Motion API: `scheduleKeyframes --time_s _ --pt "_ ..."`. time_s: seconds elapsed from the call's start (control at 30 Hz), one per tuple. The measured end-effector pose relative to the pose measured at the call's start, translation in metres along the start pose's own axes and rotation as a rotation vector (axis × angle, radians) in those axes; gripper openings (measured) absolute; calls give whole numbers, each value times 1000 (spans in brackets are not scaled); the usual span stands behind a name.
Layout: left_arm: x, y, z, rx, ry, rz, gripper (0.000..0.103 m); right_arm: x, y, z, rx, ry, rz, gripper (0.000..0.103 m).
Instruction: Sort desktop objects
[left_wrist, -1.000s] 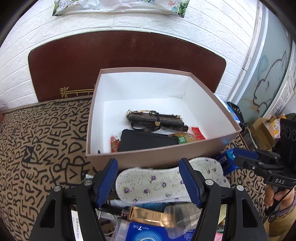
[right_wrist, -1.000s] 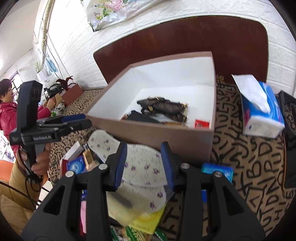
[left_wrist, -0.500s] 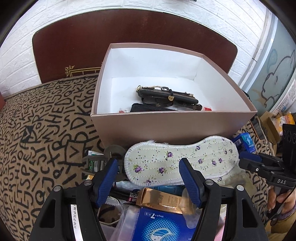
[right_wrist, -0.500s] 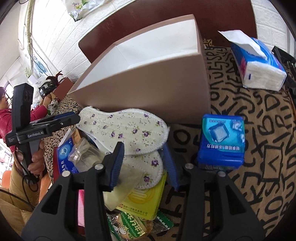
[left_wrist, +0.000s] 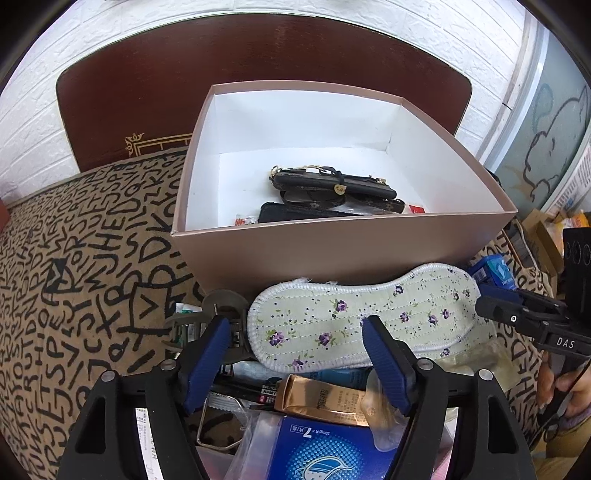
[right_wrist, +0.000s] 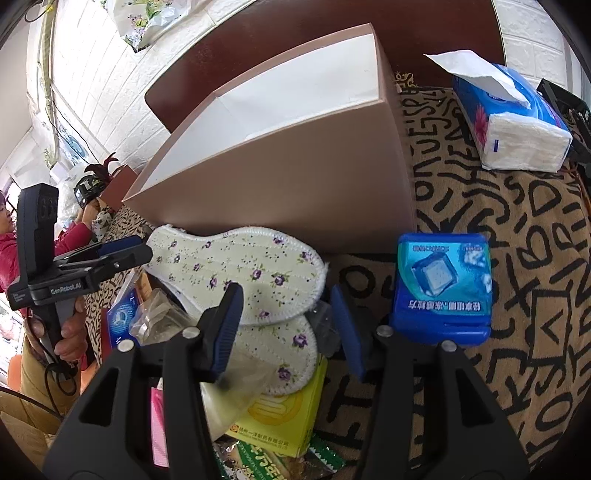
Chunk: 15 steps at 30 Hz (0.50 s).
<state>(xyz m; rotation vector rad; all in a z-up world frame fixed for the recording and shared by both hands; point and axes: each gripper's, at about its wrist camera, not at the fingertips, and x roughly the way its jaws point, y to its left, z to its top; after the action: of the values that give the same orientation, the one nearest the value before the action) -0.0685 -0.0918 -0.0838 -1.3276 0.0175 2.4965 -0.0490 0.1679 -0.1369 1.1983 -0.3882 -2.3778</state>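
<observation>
On inspection, the left gripper (left_wrist: 295, 332) stood over the heel end of the upper floral insole (left_wrist: 364, 315), its jaws opening, with the heel lying between them but the pads not pressing on it. The right gripper (right_wrist: 286, 306) hung over the toe ends of the stacked pair, its jaws likewise opening and gripping nothing; the lower insole (right_wrist: 280, 350) showed beneath the upper one. Both insoles lay on a heap of small packets just in front of the pink box (left_wrist: 343, 254), whose near wall they nearly touched, on the letter-patterned surface (left_wrist: 74, 295). The box already held a dark wallet and strap (left_wrist: 332, 188). A blue packet (right_wrist: 443, 288) sat just right of the right gripper, and a tissue pack (right_wrist: 513, 122) lay well apart beyond it. I judged the step in hand to be taking up the insoles for the box. To do it well, the jaws should close across the narrow width of an insole, not its length, and bite the stitched edge squarely, since the thin fabric would likely flop and slide. The loose plastic wrap (right_wrist: 159, 317) beside the right pad ought to be kept out of the grip. The lift must clear the box's near wall before release.
</observation>
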Motion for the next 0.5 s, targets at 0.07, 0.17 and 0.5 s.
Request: scheduleKeyframes --time_s 0.07,0.17,0.5 --pt "0 -1 0 -3 -1 -13 77 2 2 2 -4 -1 2 52" --pt "1 -3 -1 -7 5 -31 78 4 7 4 -16 -7 5 53" --pt "-5 -6 -3 -9 -5 -74 78 -7 5 5 -47 -60 43 53"
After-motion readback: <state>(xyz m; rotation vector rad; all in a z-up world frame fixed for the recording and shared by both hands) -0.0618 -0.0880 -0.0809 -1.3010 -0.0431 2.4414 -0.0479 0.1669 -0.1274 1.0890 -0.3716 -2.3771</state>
